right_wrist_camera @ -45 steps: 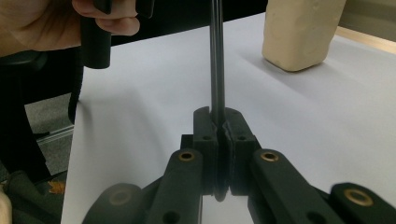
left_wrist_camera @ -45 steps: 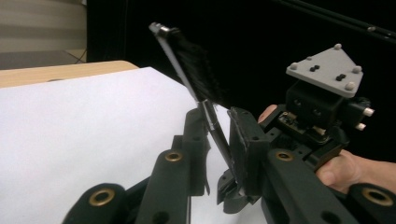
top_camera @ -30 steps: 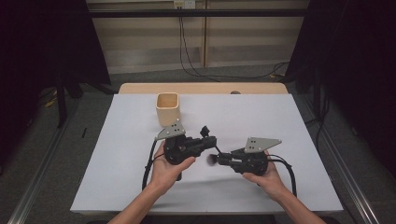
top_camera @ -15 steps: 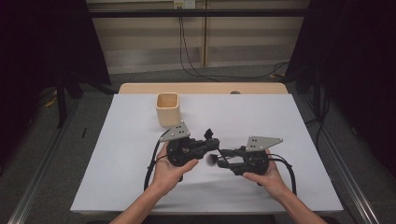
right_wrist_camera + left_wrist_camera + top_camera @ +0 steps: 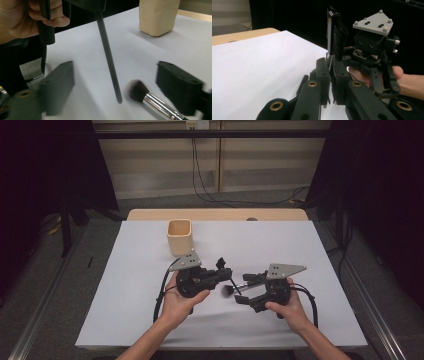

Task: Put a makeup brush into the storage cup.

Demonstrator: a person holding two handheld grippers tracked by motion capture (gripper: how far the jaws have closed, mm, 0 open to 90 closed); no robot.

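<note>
My left gripper (image 5: 226,271) is shut on a thin black rod (image 5: 108,57), which slants down to a tip just above the white sheet. My right gripper (image 5: 246,289) faces it from the right. Its jaws have just been opening and now stand wide apart. Between them lies a makeup brush (image 5: 147,98) with a dark bristle head and a silver ferrule, and neither pad touches it. In the high view the brush (image 5: 231,289) sits low between the two grippers. I cannot tell whether it rests on the sheet. In the left gripper view my left gripper (image 5: 329,85) has its jaws together.
A beige square cup (image 5: 179,236) stands upright behind my left gripper. The white sheet (image 5: 310,255) covers the table, with a wooden edge (image 5: 220,214) at the far side. Dark curtains and cables lie beyond it.
The right gripper's jaws have spread from nearly closed to wide apart, letting go of the brush. Both hands have stayed where they were, and the left gripper's jaws are unchanged.
</note>
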